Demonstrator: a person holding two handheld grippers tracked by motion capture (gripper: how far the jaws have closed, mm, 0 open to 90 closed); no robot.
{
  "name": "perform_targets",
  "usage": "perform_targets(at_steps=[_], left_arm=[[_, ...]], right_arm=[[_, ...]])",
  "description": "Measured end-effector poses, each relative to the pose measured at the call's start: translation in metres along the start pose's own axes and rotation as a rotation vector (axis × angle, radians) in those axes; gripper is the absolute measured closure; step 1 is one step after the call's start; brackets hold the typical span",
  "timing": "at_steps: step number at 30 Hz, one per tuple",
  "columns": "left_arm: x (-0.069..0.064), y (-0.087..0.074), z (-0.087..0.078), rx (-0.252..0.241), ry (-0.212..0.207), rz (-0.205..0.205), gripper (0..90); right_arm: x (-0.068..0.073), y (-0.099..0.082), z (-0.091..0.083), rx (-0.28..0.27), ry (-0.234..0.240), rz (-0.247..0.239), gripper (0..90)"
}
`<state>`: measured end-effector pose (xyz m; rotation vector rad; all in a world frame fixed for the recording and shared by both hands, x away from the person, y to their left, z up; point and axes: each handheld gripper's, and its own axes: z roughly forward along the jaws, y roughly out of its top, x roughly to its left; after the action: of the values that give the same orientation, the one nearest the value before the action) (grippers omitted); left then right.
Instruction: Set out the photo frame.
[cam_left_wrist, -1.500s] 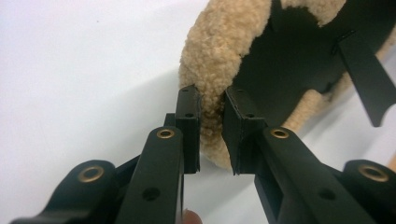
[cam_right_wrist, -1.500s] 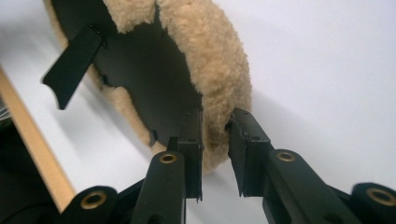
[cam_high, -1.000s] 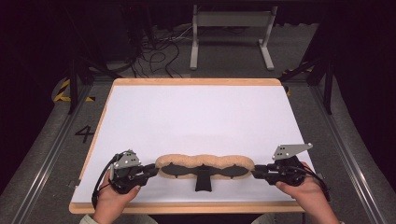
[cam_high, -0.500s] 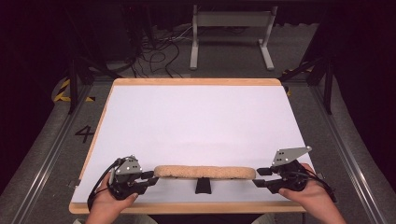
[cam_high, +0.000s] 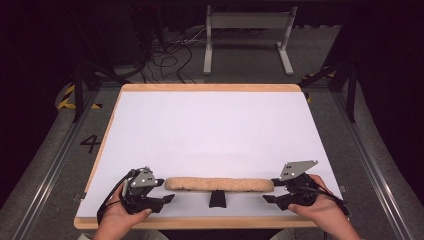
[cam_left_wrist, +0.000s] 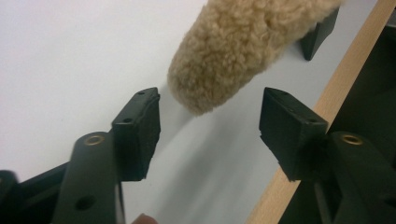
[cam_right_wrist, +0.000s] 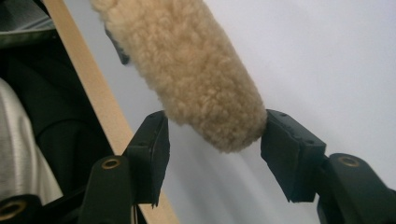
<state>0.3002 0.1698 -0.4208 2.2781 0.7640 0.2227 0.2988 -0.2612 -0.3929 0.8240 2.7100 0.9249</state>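
Fleece roll (cam_high: 219, 184), tan and fuzzy, lies straight along the near edge of the white table (cam_high: 210, 130), stretched left to right. Its middle sits over a small black stand (cam_high: 217, 199).

Left gripper (cam_high: 164, 191) is at the roll's left end. Its jaws have just been opening and stand spread; in the left gripper view the roll's tip (cam_left_wrist: 219, 70) lies just ahead of the pads (cam_left_wrist: 140, 130), not touched.

Right gripper (cam_high: 268, 190) is at the right end. Its jaws have just been opening too, and stand apart. In the right gripper view the roll's end (cam_right_wrist: 196, 79) sits between the pads (cam_right_wrist: 289, 149); the fleece brushes both pads, but they aren't squeezing it.

A hand (cam_high: 117, 220) holds the left gripper and another hand (cam_high: 325, 210) the right, both at the table's wooden edge (cam_high: 200, 223). Dark floor with cables (cam_high: 170, 60) beyond the table.
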Motion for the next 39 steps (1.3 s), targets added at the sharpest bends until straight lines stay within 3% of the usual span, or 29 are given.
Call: perform_targets(at_steps=[4,7,9,18,25,30,35,39], left_arm=[[0.001,0.004,0.006,0.006,0.014,0.015,36.3],[0.000,0.007,0.010,0.006,0.009,0.037,46.3],[-0.002,0.008,0.010,0.011,0.033,0.047,55.9],[-0.003,0.017,0.009,0.002,0.096,0.086,60.7],[0.009,0.034,0.018,-0.030,0.149,0.085,60.6],[0.027,0.053,0.039,-0.020,0.215,0.096,59.7],[0.040,0.064,0.052,-0.021,0.233,0.083,59.4],[0.049,0.065,0.061,-0.016,0.224,0.063,57.6]], right_arm=[[0.001,0.001,0.005,0.003,-0.033,-0.026,50.3],[0.001,0.001,0.005,-0.004,-0.060,-0.042,58.7],[0.002,0.001,0.005,0.000,-0.074,-0.053,60.2],[0.001,0.006,0.005,0.007,-0.136,-0.078,61.7],[-0.011,0.015,0.005,-0.026,-0.200,-0.071,61.5],[-0.034,0.021,0.015,-0.072,-0.258,-0.047,60.6],[-0.048,0.025,0.025,-0.089,-0.314,-0.033,59.8],[-0.053,0.026,0.029,-0.104,-0.316,-0.012,59.6]])
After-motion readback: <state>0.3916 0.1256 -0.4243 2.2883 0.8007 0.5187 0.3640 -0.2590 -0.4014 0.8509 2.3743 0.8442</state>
